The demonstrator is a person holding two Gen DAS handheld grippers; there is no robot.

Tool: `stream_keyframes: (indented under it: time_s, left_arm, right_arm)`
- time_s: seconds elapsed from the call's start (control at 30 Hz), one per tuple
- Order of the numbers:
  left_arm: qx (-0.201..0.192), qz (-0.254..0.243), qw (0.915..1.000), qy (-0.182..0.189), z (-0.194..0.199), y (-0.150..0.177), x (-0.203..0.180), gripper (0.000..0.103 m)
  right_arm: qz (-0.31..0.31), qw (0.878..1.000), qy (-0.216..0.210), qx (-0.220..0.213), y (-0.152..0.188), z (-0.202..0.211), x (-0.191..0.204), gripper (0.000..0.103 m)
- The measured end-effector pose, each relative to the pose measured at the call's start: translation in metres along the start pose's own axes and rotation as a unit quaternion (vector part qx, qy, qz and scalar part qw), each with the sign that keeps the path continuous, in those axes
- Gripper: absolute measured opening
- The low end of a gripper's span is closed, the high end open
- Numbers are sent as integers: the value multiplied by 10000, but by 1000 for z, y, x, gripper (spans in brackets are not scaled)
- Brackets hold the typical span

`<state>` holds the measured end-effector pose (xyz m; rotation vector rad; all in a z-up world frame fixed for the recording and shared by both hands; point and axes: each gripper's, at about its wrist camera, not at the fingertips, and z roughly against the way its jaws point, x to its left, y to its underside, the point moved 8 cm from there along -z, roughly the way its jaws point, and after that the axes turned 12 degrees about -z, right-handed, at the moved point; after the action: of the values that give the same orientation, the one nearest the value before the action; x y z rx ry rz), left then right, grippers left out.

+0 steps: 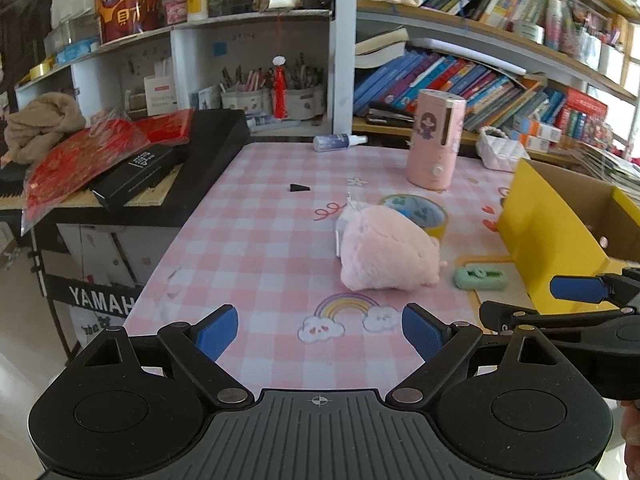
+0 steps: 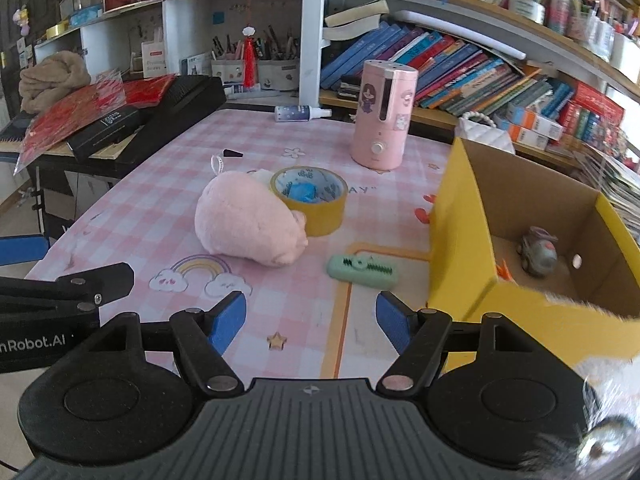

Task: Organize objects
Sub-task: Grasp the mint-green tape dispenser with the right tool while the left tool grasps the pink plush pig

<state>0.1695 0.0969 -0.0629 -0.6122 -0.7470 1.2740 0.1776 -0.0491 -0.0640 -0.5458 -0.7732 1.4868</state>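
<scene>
Both tools hover low at the near edge of the counter (image 2: 160, 184), a pink checked cloth in a room walled with crowded bookshelves (image 2: 460, 64). The left gripper (image 1: 320, 332) and right gripper (image 2: 310, 320) each hold their jaws spread and empty. At twelve o'clock lies the soft pink plush toy (image 2: 244, 224), leaning on a yellow tape roll (image 2: 316, 200); a mint-green comb-like toy (image 2: 362, 270) sits beside the open yellow cardboard box (image 2: 456, 240) at two o'clock, probably the collecting bin, since a small grey figure (image 2: 538, 252) lies inside.

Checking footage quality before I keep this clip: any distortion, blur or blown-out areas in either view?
Left wrist view: strong fisheye bending of the bookshelves, dark vignette in the top corners, window at far right washed out. Right wrist view: same bowing; the near rim of the yellow box and a fuzzy thing at bottom right are smeared; the tabletop objects stay sharp.
</scene>
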Motion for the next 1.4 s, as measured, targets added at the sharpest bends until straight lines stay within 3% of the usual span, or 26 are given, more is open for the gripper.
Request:
stream_keyframes:
  time_s: [0.23,0.5,0.57,0.83,1.0,1.2,1.27,1.4]
  left_arm:
    - [116,193,9996,-182,-24,-16,3,91]
    - [253,96,9992,-280,-41,-26,0,91]
    - [309,91,9991,-281,-46,-28,0,91]
    - [396,46,9991,-172,-64,-35,-9,91]
    - [436,44,9990,-108,-72,-37,-12,91]
    - [436,26,9990,-15,-80,-42,-15,91]
    - [399,41,9992,67,-83,-45,-18,91]
    - [363,152,9988,287,-91,-51,-25,97]
  right_arm:
    - [98,9998,-14,187,-15,-39,-9,65]
    - [-168,9991,297,255,-25,-84,-25,65]
    - [-269,9980,420,380,-25,-93,-33,56]
    - [-531,9952,584,587,-29,-113,-56,59]
    - [-704,9938,355,786,-28,-120,-55,79]
    - [-684,9907,502,1066,-21,-138,-58,74]
    - [-618,9922,432,991,-22,-139,-56,68]
    - [-536,9935,228,980,-25,-139,-53,67]
